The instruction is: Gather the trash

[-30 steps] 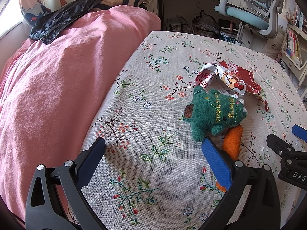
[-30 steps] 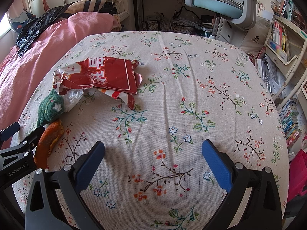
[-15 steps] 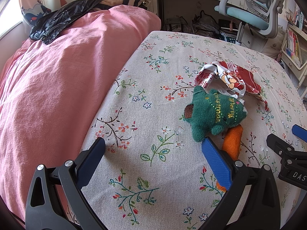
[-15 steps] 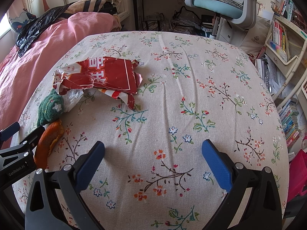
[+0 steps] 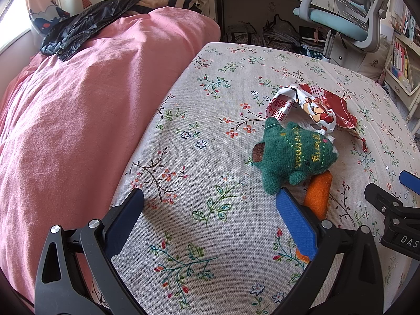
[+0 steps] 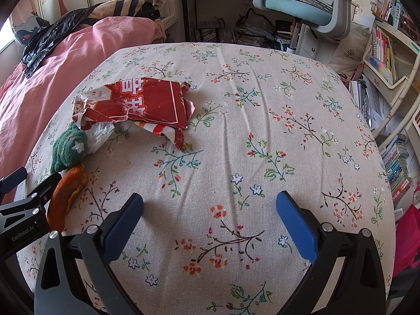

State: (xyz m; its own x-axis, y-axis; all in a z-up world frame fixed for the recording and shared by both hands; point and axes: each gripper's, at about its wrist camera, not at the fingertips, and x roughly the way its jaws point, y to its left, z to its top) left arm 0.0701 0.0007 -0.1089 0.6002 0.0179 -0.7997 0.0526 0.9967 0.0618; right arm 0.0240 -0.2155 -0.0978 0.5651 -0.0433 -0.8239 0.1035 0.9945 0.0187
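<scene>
Currently both tools gape wide, holding nothing: left tool (image 5: 210, 204), right tool (image 6: 210, 204). Torn red wrapper (image 6: 147, 105) lies on floral surface (image 6: 262, 131), touching green plush (image 5: 294, 155). Risk: plush snagged with the wrapper.

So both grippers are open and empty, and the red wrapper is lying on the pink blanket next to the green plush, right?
Not quite. The red wrapper lies on the floral cloth, not the pink blanket, as the right wrist view shows. The rest holds: it is next to the green plush, and the left gripper and right gripper are open and empty.
</scene>
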